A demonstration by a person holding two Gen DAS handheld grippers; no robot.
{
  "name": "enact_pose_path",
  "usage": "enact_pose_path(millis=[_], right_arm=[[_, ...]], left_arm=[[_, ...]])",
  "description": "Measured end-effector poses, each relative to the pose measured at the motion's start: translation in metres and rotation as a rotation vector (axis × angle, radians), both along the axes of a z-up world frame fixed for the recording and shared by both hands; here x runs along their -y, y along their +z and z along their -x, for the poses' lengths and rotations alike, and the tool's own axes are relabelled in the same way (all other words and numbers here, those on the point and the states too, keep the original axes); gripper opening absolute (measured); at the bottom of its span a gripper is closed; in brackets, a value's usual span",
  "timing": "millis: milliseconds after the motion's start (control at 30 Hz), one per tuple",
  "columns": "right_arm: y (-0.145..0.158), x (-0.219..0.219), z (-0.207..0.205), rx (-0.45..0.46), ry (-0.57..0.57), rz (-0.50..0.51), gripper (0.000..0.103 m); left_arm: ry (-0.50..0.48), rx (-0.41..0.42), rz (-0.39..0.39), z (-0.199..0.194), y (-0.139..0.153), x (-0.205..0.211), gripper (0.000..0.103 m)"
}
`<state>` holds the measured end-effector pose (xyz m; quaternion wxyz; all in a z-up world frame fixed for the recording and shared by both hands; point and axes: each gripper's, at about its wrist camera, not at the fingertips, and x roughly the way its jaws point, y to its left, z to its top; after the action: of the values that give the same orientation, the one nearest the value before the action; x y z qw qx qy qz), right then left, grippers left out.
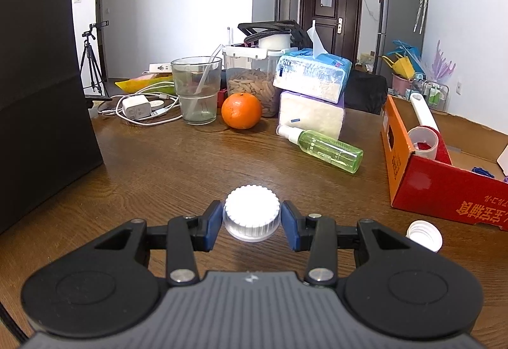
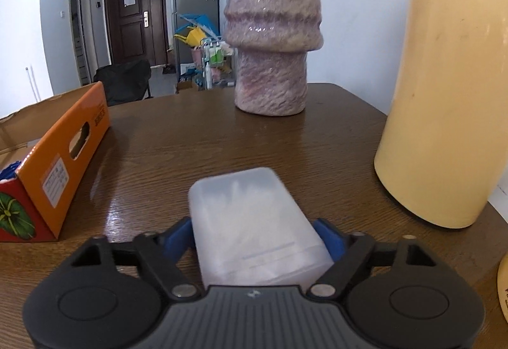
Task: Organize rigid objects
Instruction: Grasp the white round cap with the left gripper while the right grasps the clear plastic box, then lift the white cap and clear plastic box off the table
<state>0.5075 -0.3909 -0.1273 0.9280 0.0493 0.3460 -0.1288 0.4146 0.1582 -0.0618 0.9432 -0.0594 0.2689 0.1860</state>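
Gripping two things at once, you are mid-sort: your left claw [image 1: 251,220] is clamped on a white ribbed cap [image 1: 251,212] low in the frame, just above the desk [image 1: 158,164]. Your right claw [image 2: 254,241] straddles a frosted plastic box [image 2: 254,222]; its pads sit at the box's sides, but I cannot tell if they press. Next, I judge, firm that grip, then carry both to the orange carton [image 1: 422,190]. The box looks smooth and slippery.
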Motion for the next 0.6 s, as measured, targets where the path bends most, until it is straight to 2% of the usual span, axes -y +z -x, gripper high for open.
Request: enact_pose_path(millis=[33,67,300,600], right_arm=[[0.0,0.0,0.0,0.005,0.007,-0.003,0.066],[0.001,-0.001,0.0,0.009,0.012,-0.001,0.065],[0.005,-0.003,0.006,0.036,-0.02,0.025,0.065],[0.015,-0.01,0.026,0.137,-0.043,0.06,0.065]], left_arm=[[-0.001,0.0,0.001,0.0,0.0,0.0,0.042],[-0.001,0.0,0.0,0.0,0.0,0.0,0.042],[0.0,-0.003,0.0,-0.001,-0.001,0.0,0.042],[-0.002,-0.001,0.008,0.0,-0.001,-0.003,0.042]])
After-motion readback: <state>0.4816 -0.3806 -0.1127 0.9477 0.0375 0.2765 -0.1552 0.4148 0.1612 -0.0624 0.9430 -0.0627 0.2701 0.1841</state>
